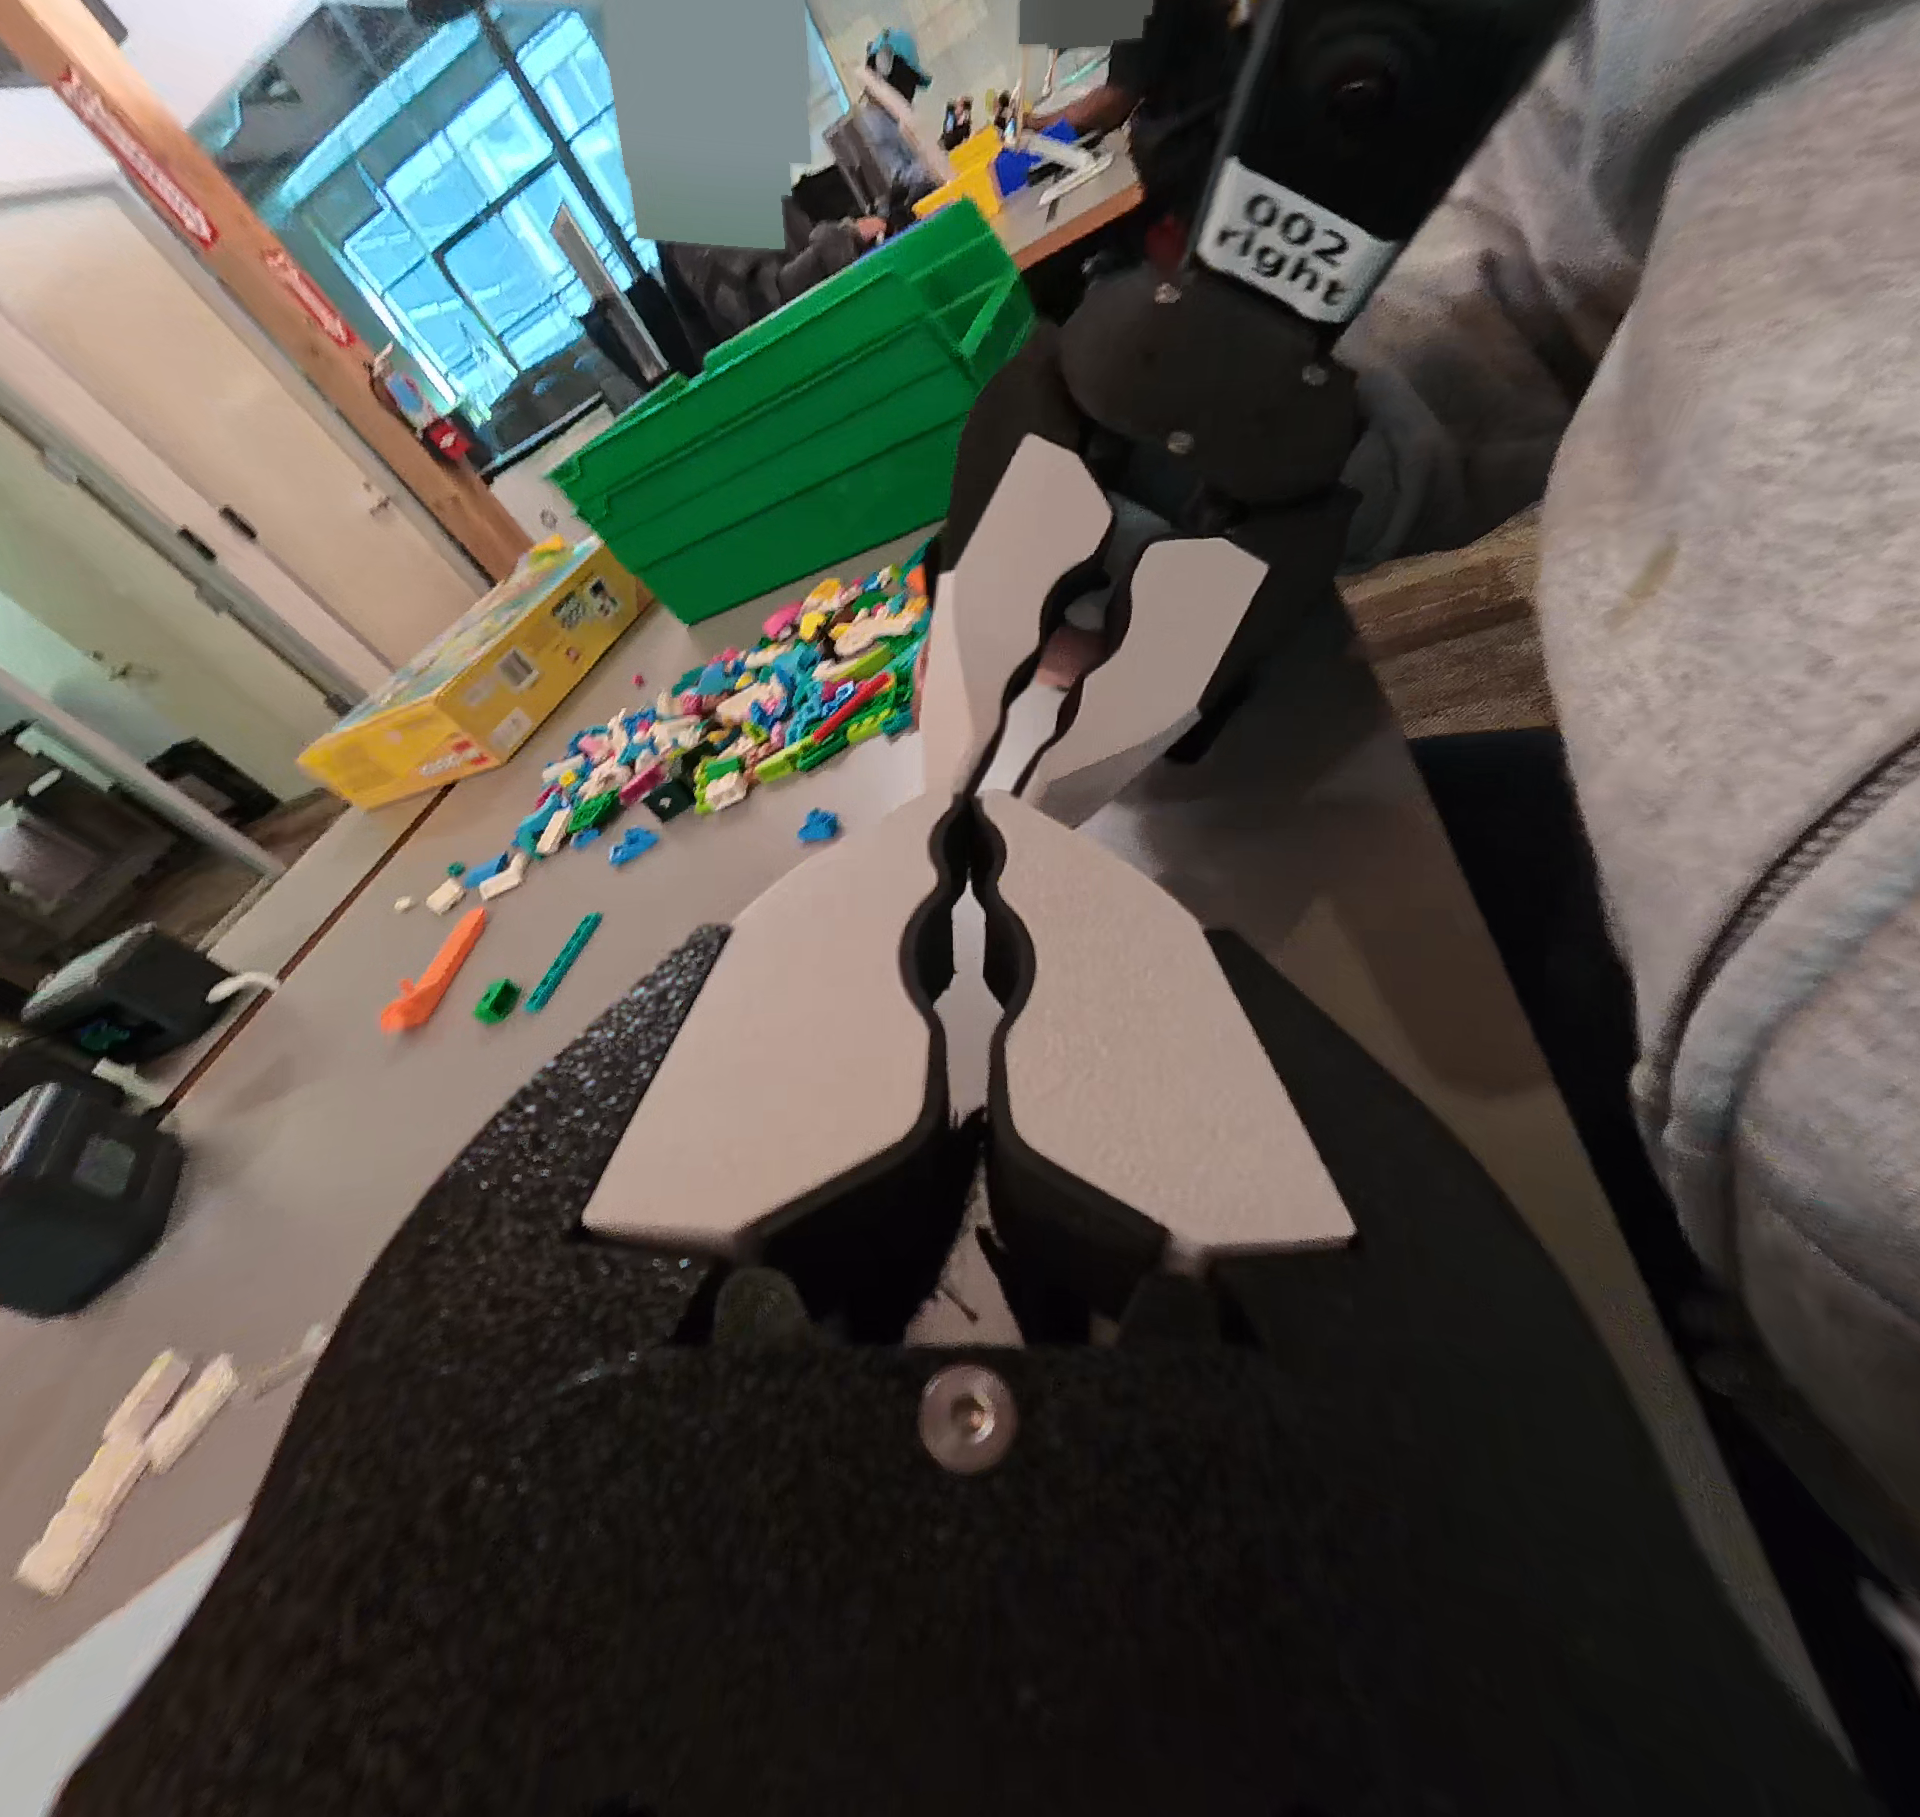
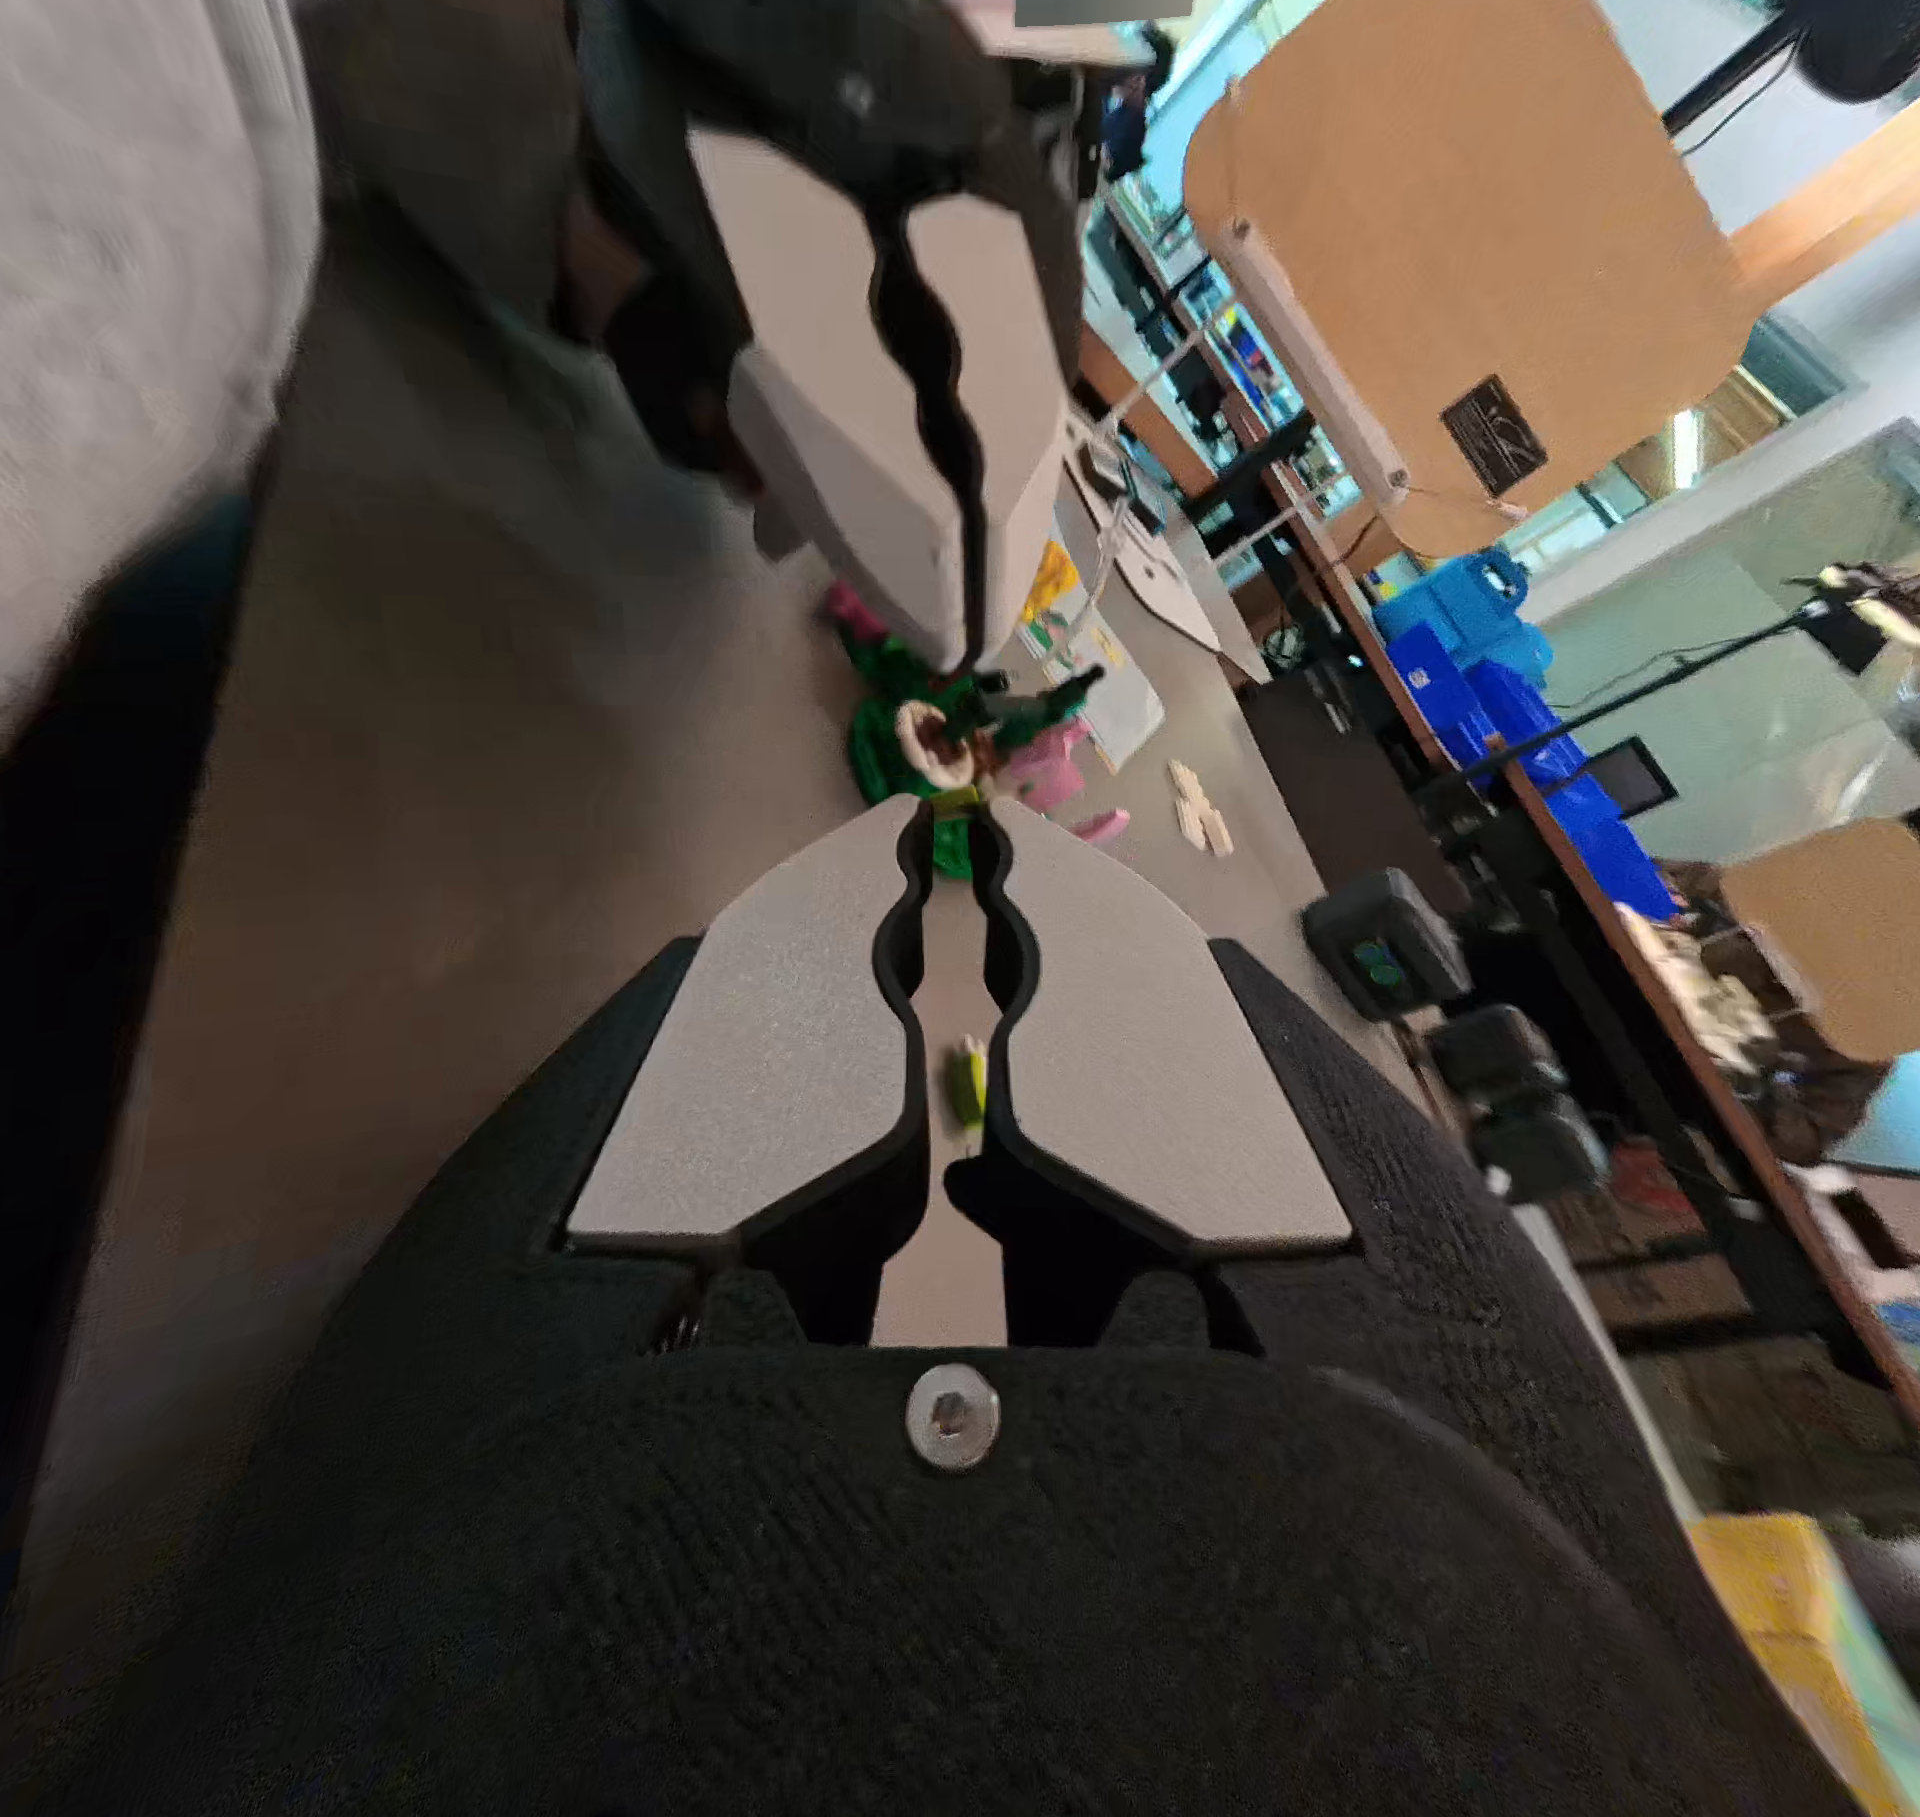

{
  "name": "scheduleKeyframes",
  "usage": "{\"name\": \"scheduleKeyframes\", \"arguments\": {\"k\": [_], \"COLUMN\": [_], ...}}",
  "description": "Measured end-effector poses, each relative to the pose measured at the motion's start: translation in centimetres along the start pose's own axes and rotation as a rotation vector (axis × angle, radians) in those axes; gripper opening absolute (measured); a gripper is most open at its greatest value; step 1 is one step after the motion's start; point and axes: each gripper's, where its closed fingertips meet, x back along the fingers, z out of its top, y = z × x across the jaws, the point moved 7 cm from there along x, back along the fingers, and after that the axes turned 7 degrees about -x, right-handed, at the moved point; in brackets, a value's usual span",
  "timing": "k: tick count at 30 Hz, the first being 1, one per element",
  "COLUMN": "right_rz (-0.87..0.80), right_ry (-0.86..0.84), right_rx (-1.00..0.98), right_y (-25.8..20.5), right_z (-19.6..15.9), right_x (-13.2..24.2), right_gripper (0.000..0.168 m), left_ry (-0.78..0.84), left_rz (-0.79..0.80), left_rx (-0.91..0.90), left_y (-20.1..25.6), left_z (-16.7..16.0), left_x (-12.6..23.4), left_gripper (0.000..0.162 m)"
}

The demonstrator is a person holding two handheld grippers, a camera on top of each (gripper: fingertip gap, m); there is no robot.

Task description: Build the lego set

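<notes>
My left gripper (image 1: 968, 813) is shut, its fingertips pressed together. My right gripper (image 1: 992, 780) points down at it from above, tip to tip. In the right wrist view my right gripper (image 2: 954, 811) is shut on a small lego piece (image 2: 935, 741), white and brown with a lime-green base. My left gripper (image 2: 961, 664) comes down onto the top of that piece; whether it pinches it is hidden. Behind them a green and pink partial build (image 2: 871, 744) stands on the grey table (image 2: 436, 832). A lime piece (image 2: 966, 1092) lies under my right fingers.
A pile of loose bricks (image 1: 748, 707), a yellow box (image 1: 478, 687) and stacked green bins (image 1: 810, 458) lie beyond. An orange separator (image 1: 436, 972), a green brick (image 1: 497, 1000), a teal plate (image 1: 563, 962) and white plates (image 1: 125, 1455) lie left. A grey-hooded person (image 1: 1714, 728) is right.
</notes>
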Motion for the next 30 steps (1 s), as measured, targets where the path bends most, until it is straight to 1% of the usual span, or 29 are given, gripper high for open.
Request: {"name": "scheduleKeyframes", "arguments": {"k": [3,4,6,8,12,16,18,19,20,22,23,24,27,30], "right_rz": [0.014,0.038,0.117,0.161,0.152,0.086,0.045,0.029,0.017,-0.012,-0.025,-0.036,-0.062,-0.079], "right_ry": [-0.120,-0.164,-0.231,-0.251,-0.257,-0.225,-0.198,-0.185,-0.170,-0.141,-0.133,-0.128,-0.118,-0.116], "right_rx": [0.142,0.167,0.153,0.142,0.186,0.240,0.233,0.220,0.201,0.159,0.143,0.131,0.126,0.141], "right_y": [0.1,0.0,-0.4,-0.8,-1.1,-1.3,-1.2,-1.2,-1.1,-0.9,-0.8,-0.8,-0.7,-0.8], "right_z": [-0.6,-0.7,-1.2,-1.6,-1.4,-1.3,-1.3,-1.3,-1.4,-1.5,-1.5,-1.6,-1.6,-1.7], "right_x": [-0.4,-0.5,-0.7,-0.7,-0.8,-1.0,-1.1,-1.2,-1.3,-1.4,-1.4,-1.5,-1.5,-1.5], "right_gripper": [0.006,0.006,0.006,0.006,0.006,0.006,0.006,0.006,0.006,0.006,0.006,0.006,0.006,0.006], "left_ry": [-0.075,-0.086,-0.095,-0.111,-0.153,-0.250,-0.336,-0.387,-0.437,-0.546,-0.611,-0.662,-0.772,-0.932], "left_rz": [0.055,0.080,0.124,0.175,0.272,0.318,0.263,0.207,0.135,-0.051,-0.106,-0.131,-0.134,-0.150], "left_rx": [0.039,0.053,0.083,0.104,0.117,0.175,0.242,0.278,0.317,0.412,0.454,0.461,0.460,0.495], "left_y": [-1.2,-1.5,-2.0,-2.1,-1.6,0.3,2.3,3.7,5.2,8.5,9.8,10.8,13.0,14.5], "left_z": [-0.6,-0.7,-0.4,-0.1,1.0,2.5,3.0,3.2,3.3,3.2,2.9,2.5,1.2,-0.8], "left_x": [0.9,1.4,2.3,3.4,6.0,9.4,10.9,11.5,12.0,12.5,12.6,12.5,11.1,10.0], "left_gripper": [0.000,0.000,0.000,0.000,0.000,0.002,0.005,0.007,0.007,0.000,0.000,0.003,0.010,0.016]}}
